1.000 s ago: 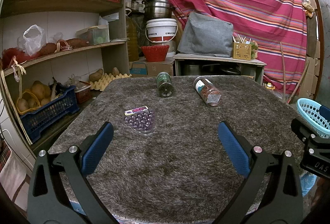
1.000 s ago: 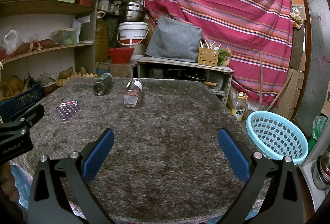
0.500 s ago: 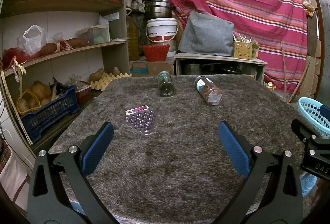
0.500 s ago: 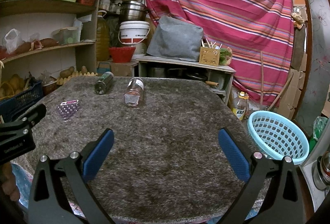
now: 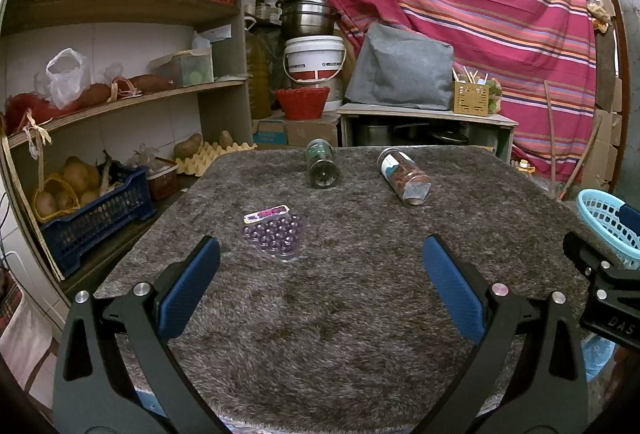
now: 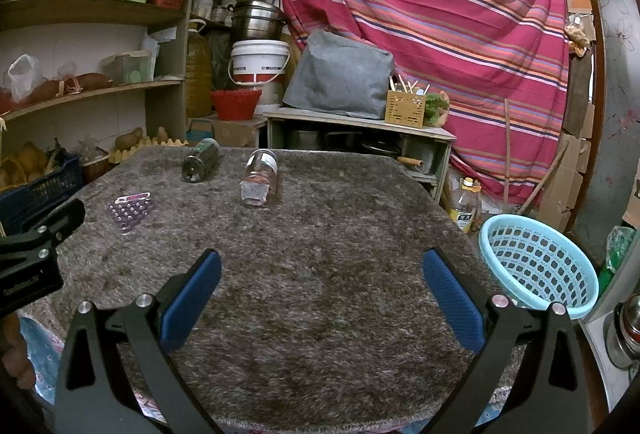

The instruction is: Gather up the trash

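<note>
Left wrist: left gripper [image 5: 320,258] jaws wide apart, empty, above the near part of the grey shaggy table [image 5: 360,314]. Purple blister pack [image 5: 274,234] lies just ahead of the left finger. Green jar [image 5: 321,164] and clear jar [image 5: 404,176] lie on their sides farther back.

Right wrist: right gripper [image 6: 320,258] spread wide, empty. Blue basket [image 6: 538,262] sits off the table's right edge. Both jars and the blister pack lie far-left.

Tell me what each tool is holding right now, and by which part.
Nothing is held. The left tool and the right tool are both open over the grey rug, with only rug between their fingers.
</note>
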A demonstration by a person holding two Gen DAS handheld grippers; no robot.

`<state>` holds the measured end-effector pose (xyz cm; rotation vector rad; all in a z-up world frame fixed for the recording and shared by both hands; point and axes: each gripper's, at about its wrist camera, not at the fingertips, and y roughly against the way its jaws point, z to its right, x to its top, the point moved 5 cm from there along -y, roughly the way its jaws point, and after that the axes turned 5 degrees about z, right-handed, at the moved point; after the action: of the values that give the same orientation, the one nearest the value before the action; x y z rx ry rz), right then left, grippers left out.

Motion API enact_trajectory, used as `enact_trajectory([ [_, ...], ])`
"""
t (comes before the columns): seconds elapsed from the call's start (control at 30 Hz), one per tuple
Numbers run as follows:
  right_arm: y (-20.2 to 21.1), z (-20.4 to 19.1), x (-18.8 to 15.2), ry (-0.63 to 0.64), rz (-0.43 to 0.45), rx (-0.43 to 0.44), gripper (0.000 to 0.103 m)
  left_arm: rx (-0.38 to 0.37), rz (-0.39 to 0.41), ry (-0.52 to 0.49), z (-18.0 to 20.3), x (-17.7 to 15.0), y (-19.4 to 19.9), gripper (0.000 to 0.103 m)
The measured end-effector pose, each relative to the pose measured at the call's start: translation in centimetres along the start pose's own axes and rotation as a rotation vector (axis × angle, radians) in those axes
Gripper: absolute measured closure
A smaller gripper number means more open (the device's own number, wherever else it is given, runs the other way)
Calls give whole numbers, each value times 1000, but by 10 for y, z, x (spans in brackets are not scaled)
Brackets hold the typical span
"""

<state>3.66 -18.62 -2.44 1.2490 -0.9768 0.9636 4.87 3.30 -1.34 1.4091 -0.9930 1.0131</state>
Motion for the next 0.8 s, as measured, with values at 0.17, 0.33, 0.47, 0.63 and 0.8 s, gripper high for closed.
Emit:
enact_trajectory([
  [0.17,0,0,0,0,1,0,4,1,1,-1,0,-1,0,5],
  [0.33,0,-1,1,2,0,-1,4,-2,1,-1,0,-1,0,5],
  [0.47,0,-1,0,-1,0,-1,4,-1,0,3,0,-1,1,5],
  [0.63,-1,0,0,1,2,-1,4,0,8,1,-1,4,1,5],
  [0.8,0,1,0,3,2,-2,4,2,14,-2,-1,6,3,5],
])
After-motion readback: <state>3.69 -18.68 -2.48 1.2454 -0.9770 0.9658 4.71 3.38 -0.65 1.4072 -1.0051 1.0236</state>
